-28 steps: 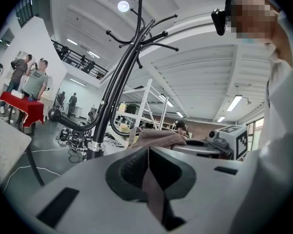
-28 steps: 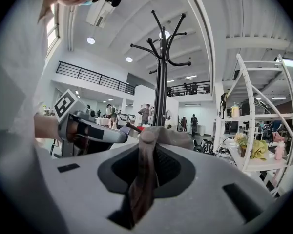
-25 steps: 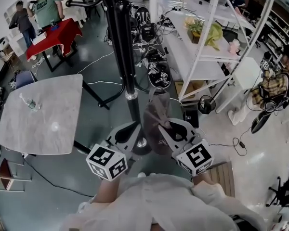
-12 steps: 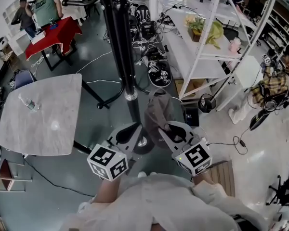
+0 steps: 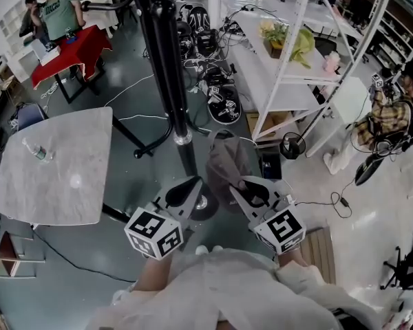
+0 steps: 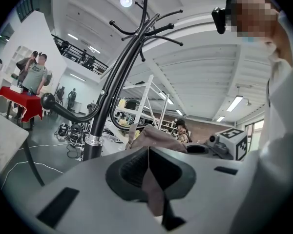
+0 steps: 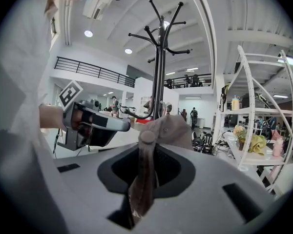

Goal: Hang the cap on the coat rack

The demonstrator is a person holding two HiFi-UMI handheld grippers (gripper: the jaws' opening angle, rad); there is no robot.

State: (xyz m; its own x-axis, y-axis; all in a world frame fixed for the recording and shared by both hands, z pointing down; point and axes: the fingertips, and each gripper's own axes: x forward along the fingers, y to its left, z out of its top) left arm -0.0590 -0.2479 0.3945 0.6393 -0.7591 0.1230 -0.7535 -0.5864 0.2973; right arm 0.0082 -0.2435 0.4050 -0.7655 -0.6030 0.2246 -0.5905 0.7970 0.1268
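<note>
A grey-brown cap (image 5: 227,162) hangs between my two grippers, just right of the black coat rack's pole (image 5: 166,81) and above its base. My left gripper (image 5: 190,185) is shut on a thin edge of the cap's fabric (image 6: 151,189). My right gripper (image 5: 245,186) is shut on the cap's edge (image 7: 142,179), and the crown (image 7: 172,126) bulges beyond the jaws. In the left gripper view the rack's hooks (image 6: 146,26) branch out high above. The right gripper view shows the hooks (image 7: 158,35) ahead and above, with the left gripper (image 7: 95,126) at its left.
A grey marble table (image 5: 51,177) with a bottle (image 5: 38,151) stands at the left. White shelving (image 5: 289,81) runs along the right, with helmets and cables (image 5: 224,105) on the floor beside it. People stand by a red table (image 5: 72,47); another person sits at far right (image 5: 392,115).
The cap has risen a little with both grippers still shut on it. The head view has shifted slightly, so the pole sits a bit further left.
</note>
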